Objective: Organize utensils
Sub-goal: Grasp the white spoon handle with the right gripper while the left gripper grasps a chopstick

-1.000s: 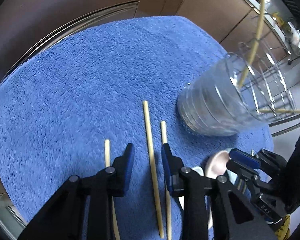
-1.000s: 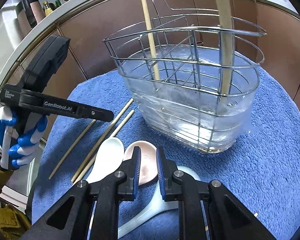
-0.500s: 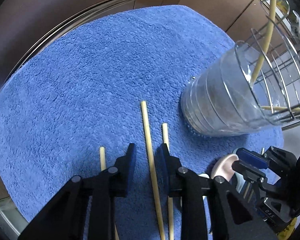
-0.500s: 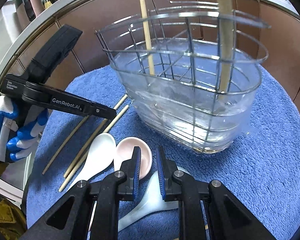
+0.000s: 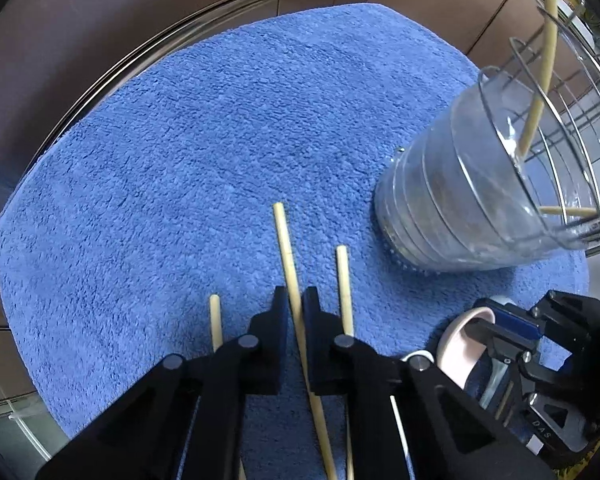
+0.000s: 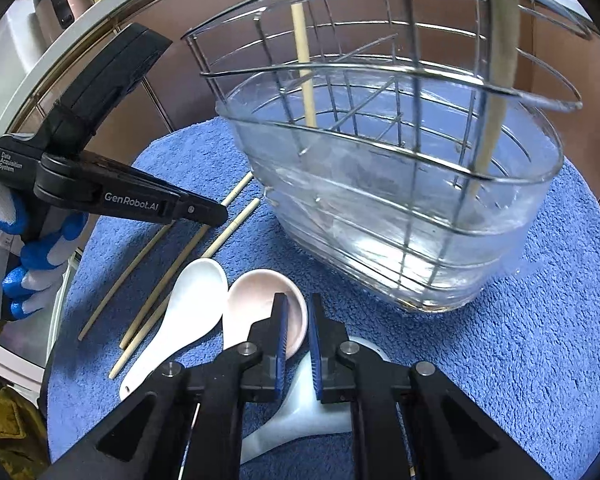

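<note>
Left wrist view: the left gripper (image 5: pixel 295 312) pinches the middle chopstick (image 5: pixel 285 248) of three lying on the blue towel (image 5: pixel 172 152). A shorter-looking chopstick (image 5: pixel 215 322) lies just left of the jaws, another (image 5: pixel 343 284) just right. The clear utensil holder (image 5: pixel 460 200) with its wire rack stands on the towel to the right, a chopstick leaning inside.

Right wrist view: the right gripper (image 6: pixel 298 328) is pressed onto the rim of the pink spoon (image 6: pixel 256 300), which lies beside a white spoon (image 6: pixel 188 300) and partly over another white spoon (image 6: pixel 300 416). A gloved hand (image 6: pixel 24 264) holds the left gripper over the chopsticks.
</note>
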